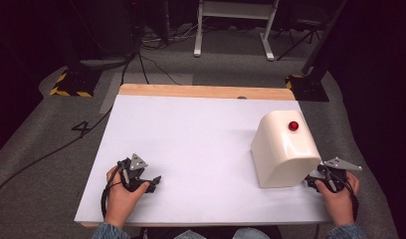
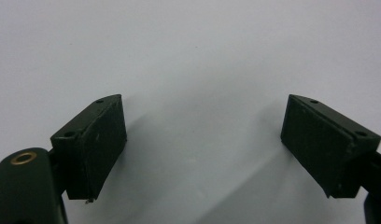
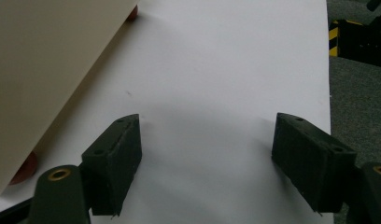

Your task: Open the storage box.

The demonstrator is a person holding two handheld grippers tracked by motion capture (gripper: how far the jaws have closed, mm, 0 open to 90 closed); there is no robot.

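- The cream box (image 1: 283,152) with a rounded top stands on the right part of the desk (image 1: 191,149), near its right edge and just beside the right tongs (image 1: 313,183).
- Its long axis runs from the near side of the desk towards the far side, leaning slightly to the left at the far end; its flat end face is turned to the person.
- A red button (image 1: 293,125) sits on the box's top, towards the far end.
- In the right gripper view the box's wall (image 3: 44,74) rises at left on small reddish feet (image 3: 25,169).
- Right tongs: jaws apart, nothing between them, above bare desk beside the box.
- Left tongs (image 1: 152,182): jaws apart and empty, over the near left of the desk, well apart from the box.
- The desk top is plain white, with a wooden strip (image 1: 206,91) along its far edge.
- Grey carpet (image 1: 37,149) surrounds it; cables (image 1: 47,157) trail across the floor, yellow-and-black striped stand bases (image 1: 71,82) sit at both far corners, and the room behind is dark.
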